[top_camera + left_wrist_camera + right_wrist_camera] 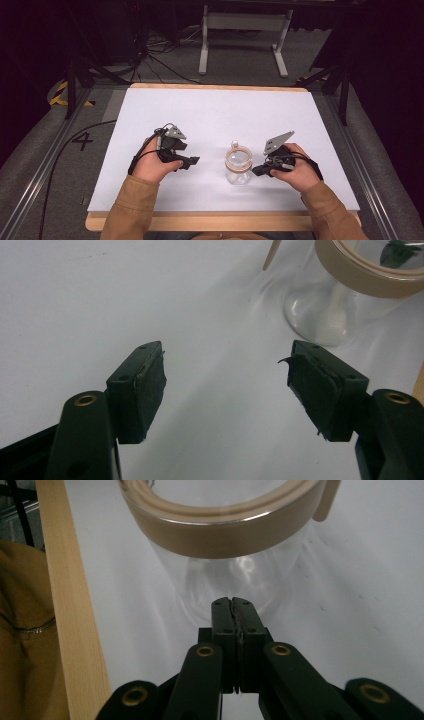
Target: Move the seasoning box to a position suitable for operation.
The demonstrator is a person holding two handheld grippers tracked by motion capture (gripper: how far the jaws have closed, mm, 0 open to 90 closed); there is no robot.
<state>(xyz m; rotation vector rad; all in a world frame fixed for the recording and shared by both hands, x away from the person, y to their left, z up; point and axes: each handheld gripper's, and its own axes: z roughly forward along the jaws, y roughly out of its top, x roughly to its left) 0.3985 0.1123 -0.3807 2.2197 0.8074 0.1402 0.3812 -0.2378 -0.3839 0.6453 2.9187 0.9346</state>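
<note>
On the white table (215,115) the left gripper (192,161) sits at the left, held in the person's left hand (152,165), its tip pointing right toward the glass jar (238,169). In the left gripper view its jaws stand wide apart with bare table between the pads (150,385), grasping nothing; the jar (340,305) rises ahead and to the right of them, well clear.

The jar stands upright near the table's front edge, between the two grippers, a clear glass vessel with a tan band (225,527) around its mouth and a small tan tab (234,144) at the far side. Through the glass wall I can make out no contents; the base looks see-through down to the table.

At the right, the right gripper (256,171) is held in the right hand (295,172), its tip just beside the jar's lower wall. In the right gripper view its jaws are pressed together, pads meeting with nothing between them, right up at the glass (235,580); whether they touch it I cannot tell
</note>
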